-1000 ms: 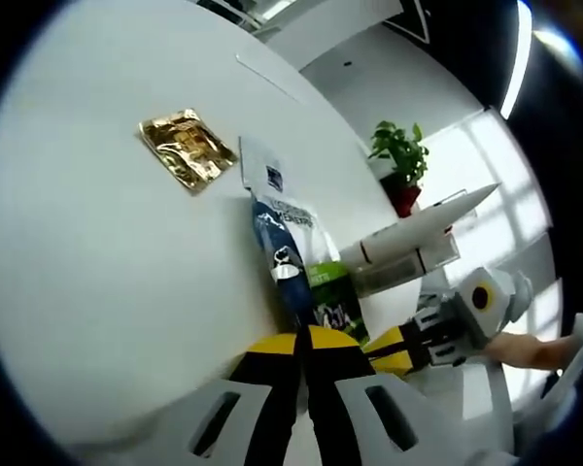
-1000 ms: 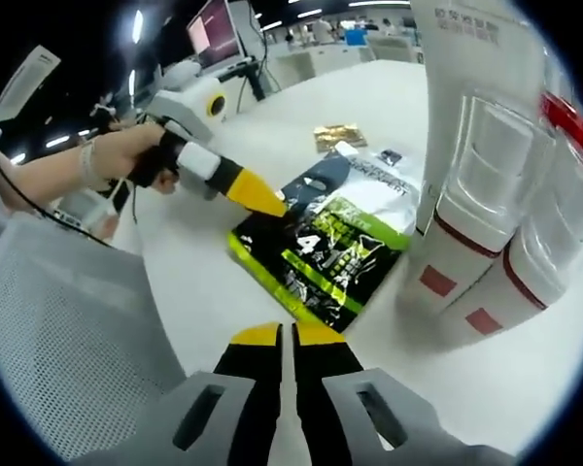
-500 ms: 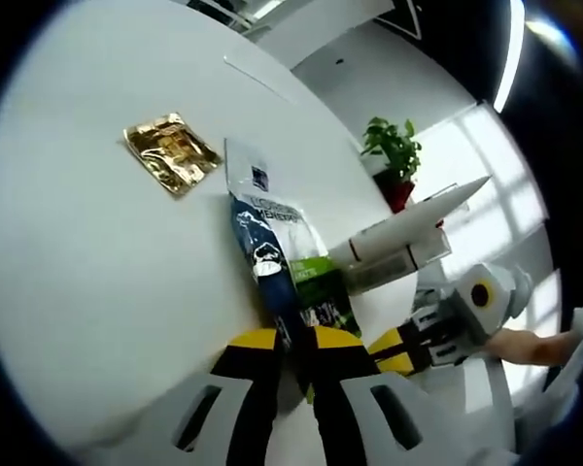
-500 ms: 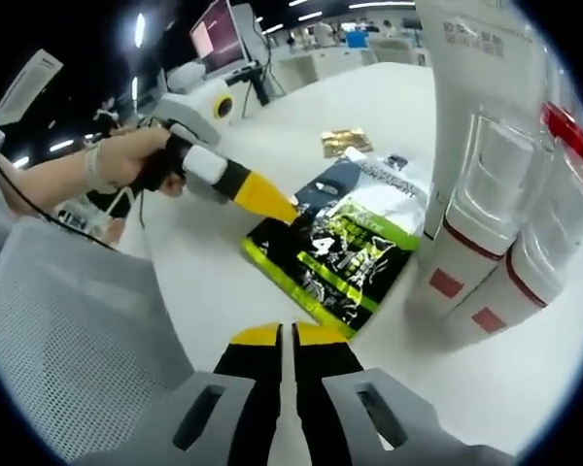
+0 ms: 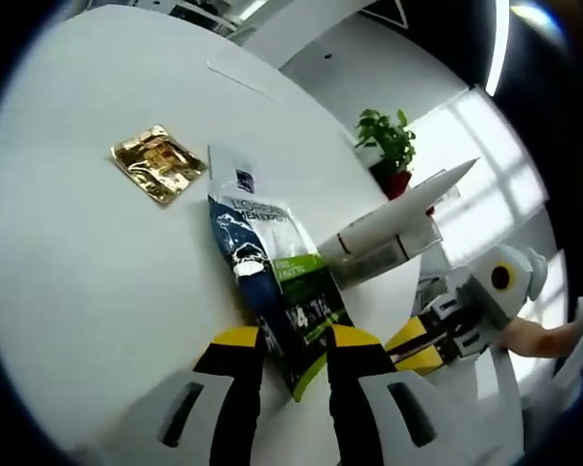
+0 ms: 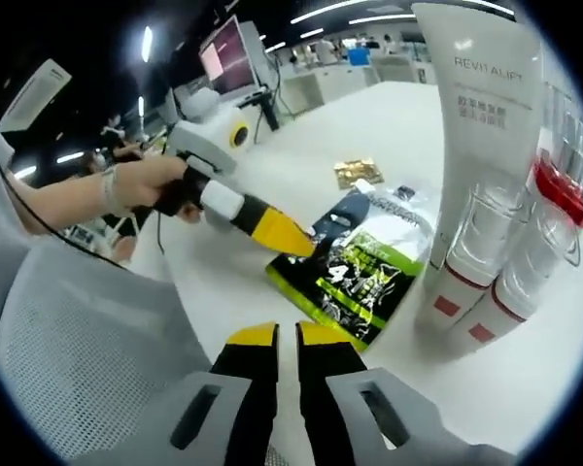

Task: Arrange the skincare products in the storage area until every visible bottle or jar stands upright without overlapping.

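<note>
Overlapping sachet packs lie flat on the white table: a white one, a blue one and a green-and-black one. My left gripper is open, its yellow jaws standing either side of the green pack's near corner. In the right gripper view its tip touches the blue pack beside the green pack. White tubes with red bands stand cap-down on the right. My right gripper is shut on nothing, short of the green pack.
A gold sachet lies apart beyond the packs. The tubes and the right gripper sit right of the packs, a potted plant behind. A hand holds the left gripper; a mesh chair back is near left.
The left gripper's jaws have opened from shut and now straddle the green pack's corner. The right gripper's view has pulled back a little; its jaws stay together.
</note>
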Demonstrator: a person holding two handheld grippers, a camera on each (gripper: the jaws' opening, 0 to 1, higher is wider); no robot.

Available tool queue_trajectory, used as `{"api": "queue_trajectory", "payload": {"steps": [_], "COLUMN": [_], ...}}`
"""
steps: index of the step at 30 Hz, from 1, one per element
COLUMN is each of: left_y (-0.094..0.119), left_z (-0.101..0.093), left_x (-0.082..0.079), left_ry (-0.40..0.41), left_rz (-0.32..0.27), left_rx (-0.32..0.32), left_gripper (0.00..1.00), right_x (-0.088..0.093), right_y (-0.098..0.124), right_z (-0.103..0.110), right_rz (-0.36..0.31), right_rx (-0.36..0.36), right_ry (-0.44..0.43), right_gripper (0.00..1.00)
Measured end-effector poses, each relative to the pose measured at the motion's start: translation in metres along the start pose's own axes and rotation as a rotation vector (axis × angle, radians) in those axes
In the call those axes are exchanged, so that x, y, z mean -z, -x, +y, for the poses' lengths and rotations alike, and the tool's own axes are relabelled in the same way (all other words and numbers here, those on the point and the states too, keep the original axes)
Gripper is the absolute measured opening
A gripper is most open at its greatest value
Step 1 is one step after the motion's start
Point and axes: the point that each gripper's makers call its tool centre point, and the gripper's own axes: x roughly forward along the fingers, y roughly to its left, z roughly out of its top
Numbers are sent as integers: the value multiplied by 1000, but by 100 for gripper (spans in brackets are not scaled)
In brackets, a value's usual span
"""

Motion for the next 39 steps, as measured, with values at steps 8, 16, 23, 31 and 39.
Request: {"api": "queue_trajectory", "payload": {"steps": [8, 16, 23, 31, 39], "left_y": [-3, -2, -1, 1, 1], "left_z": [-3, -12, -17, -18, -19], "left_x": [-4, -1, 1, 1, 1], "left_ry": [-42, -88, -131, -175, -186], "left_rz": [8, 25, 33, 37, 38], "left_rx": [-16, -18, -31, -50, -51], "left_gripper": [21, 29, 36, 45, 49], "right_x": [-8, -10, -11, -18, -24], "right_y": [12, 25, 33, 46, 65], "right_z": [6, 6, 5, 2, -6], "right_rz": [-33, -62, -79, -126, -174], "right_rx": [5, 27, 51, 106, 185], "right_ry": [9, -2, -3, 2, 11], "right_gripper": [7, 10, 16, 28, 45]}}
